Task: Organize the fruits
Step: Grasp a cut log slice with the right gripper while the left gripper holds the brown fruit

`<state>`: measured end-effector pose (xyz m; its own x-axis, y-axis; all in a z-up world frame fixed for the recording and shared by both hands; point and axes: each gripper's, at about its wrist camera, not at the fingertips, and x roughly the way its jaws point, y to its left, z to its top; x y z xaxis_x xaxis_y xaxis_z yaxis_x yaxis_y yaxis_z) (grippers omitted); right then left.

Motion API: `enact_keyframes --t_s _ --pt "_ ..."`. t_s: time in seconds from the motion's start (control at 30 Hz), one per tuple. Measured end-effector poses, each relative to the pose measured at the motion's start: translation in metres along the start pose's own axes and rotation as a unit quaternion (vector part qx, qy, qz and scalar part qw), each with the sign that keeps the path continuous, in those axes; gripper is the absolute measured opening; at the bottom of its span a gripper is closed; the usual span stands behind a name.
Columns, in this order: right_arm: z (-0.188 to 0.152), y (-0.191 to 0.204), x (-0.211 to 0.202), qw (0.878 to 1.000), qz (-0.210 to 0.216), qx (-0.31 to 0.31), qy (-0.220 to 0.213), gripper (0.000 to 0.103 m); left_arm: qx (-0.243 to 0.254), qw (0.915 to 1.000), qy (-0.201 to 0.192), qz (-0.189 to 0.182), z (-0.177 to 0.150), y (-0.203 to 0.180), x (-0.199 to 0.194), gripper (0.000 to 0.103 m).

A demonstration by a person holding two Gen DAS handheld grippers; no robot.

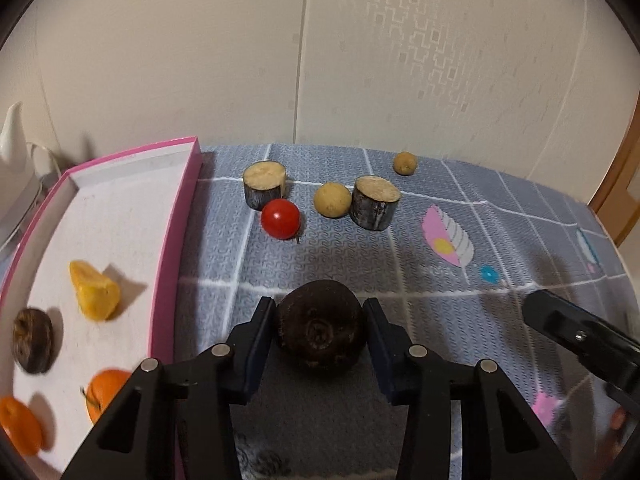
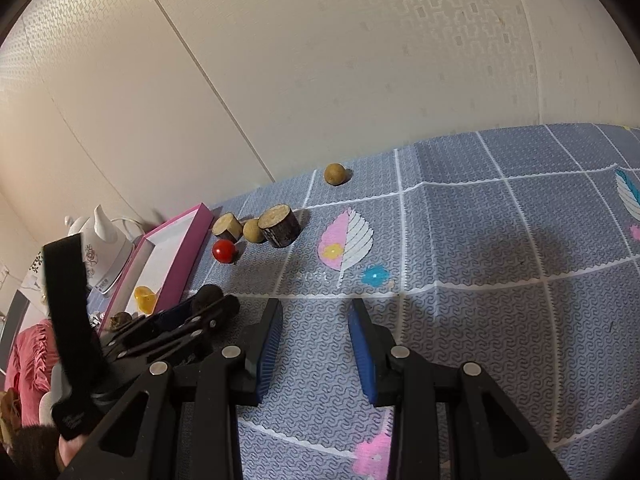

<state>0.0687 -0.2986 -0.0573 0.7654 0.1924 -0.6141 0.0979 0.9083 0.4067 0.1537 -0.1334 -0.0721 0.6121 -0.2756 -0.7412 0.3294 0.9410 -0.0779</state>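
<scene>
2 grippers angled down; left gripper (image 1: pixel 320 312) pinching dark fruit (image 1: pixel 322 326).

1. The right gripper (image 2: pixel 316 312), black with blue pads, hangs over the grey-blue patterned mat (image 2: pixel 480 280), its jaws parted around nothing.
2. To its left, the left gripper (image 2: pixel 208 304) clasps a dark brown round fruit (image 2: pixel 209 294) beside the pink-rimmed white tray (image 2: pixel 188 256).

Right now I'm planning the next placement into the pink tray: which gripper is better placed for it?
Left. The left gripper has its jaws around the dark brown fruit, right beside the pink tray. The right gripper is empty and farther from it.
</scene>
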Motion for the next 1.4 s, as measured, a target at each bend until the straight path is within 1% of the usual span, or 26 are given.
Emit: enact_keyframes --t_s 0.17,0.3,0.37,0.53,0.87,1.07,1.2,1.27,1.4 --pt "0.000 -0.001 0.001 1.000 -0.002 -0.001 0.001 0.034 0.000 0.9998 -0.019 -0.003 -0.003 -0.004 -0.009 0.045" --pt "0.000 -0.001 0.002 1.000 -0.001 -0.001 0.001 0.034 -0.008 1.0000 0.000 -0.005 -0.009 0.000 -0.008 0.045" --pt "0.000 -0.001 0.001 1.000 -0.001 -0.001 0.001 0.034 -0.008 0.9999 0.003 -0.010 -0.013 0.002 -0.011 0.045" --pt "0.000 -0.001 0.002 1.000 -0.001 -0.001 0.002 0.034 0.001 0.9999 -0.006 -0.014 -0.019 -0.001 -0.019 0.045" --pt "0.008 -0.001 0.010 1.000 0.011 -0.008 -0.008 0.034 -0.003 0.9995 -0.023 -0.020 -0.018 0.000 -0.025 0.045" --pt "0.019 0.011 0.029 0.999 0.025 -0.033 0.005 0.034 -0.007 0.9991 -0.036 -0.022 -0.018 0.001 -0.031 0.045" --pt "0.032 0.026 0.047 0.997 0.031 -0.071 0.009 0.036 -0.009 0.9987 -0.045 -0.021 -0.019 0.002 -0.035 0.045" --pt "0.039 0.032 0.061 0.995 0.020 -0.092 0.018 0.037 -0.011 0.9986 -0.047 -0.021 -0.019 0.003 -0.035 0.045" --pt "0.051 0.038 0.089 0.993 0.014 -0.110 0.042 0.037 -0.016 0.9983 -0.052 -0.021 -0.020 0.005 -0.037 0.045"
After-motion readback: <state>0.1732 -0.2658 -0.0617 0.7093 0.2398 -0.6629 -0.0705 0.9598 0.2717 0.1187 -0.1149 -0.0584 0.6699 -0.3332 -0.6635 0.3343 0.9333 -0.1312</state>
